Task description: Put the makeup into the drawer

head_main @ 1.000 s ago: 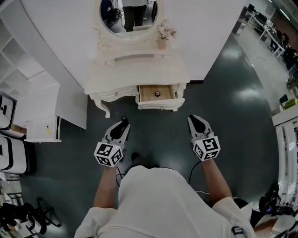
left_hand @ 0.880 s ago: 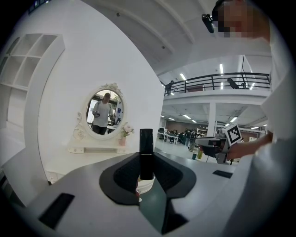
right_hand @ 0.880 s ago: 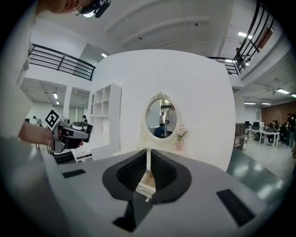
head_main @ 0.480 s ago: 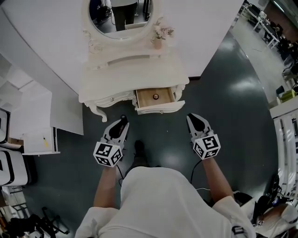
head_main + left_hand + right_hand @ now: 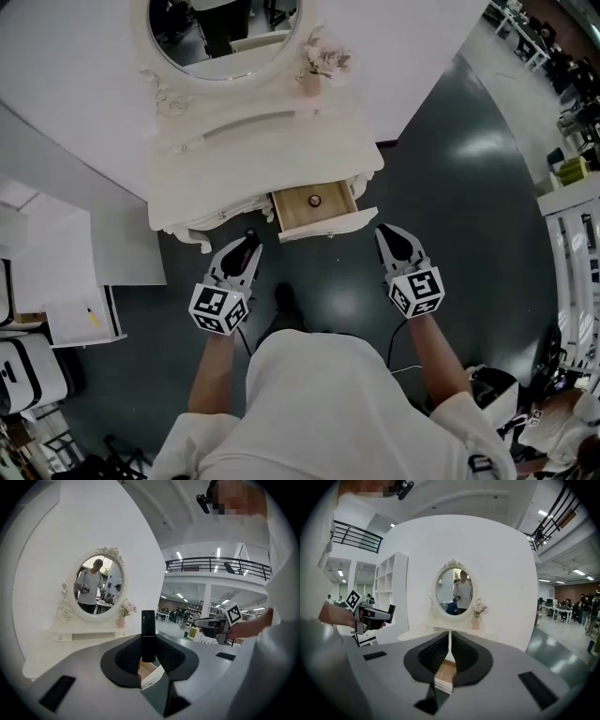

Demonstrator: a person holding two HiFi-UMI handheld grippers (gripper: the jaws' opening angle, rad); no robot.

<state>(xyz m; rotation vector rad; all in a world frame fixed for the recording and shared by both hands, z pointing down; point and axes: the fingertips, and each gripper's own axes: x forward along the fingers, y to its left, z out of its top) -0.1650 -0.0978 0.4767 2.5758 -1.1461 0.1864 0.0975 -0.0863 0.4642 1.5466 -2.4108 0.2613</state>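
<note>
A black makeup tube (image 5: 148, 634) stands upright between the jaws of my left gripper (image 5: 148, 645), which is shut on it. In the head view the left gripper (image 5: 246, 246) hovers over the dark floor, short of the white vanity (image 5: 253, 159). The vanity's wooden drawer (image 5: 292, 208) stands pulled open, with a small dark round item (image 5: 315, 200) inside. My right gripper (image 5: 387, 235) is level with the left one, to the right of the drawer, shut and empty. Past its jaws (image 5: 450, 651) the drawer (image 5: 446, 671) shows below the oval mirror (image 5: 454, 592).
A pink flower vase (image 5: 314, 67) stands on the vanity's back right by the mirror (image 5: 220, 37). White shelf units (image 5: 56, 272) stand left of the vanity, white racks (image 5: 572, 225) at the far right. A shoe (image 5: 285, 305) shows on the floor between the grippers.
The vanity and its open drawer have drawn nearer to both grippers and shifted slightly left in the head view. The tube stays clamped in the left gripper.
</note>
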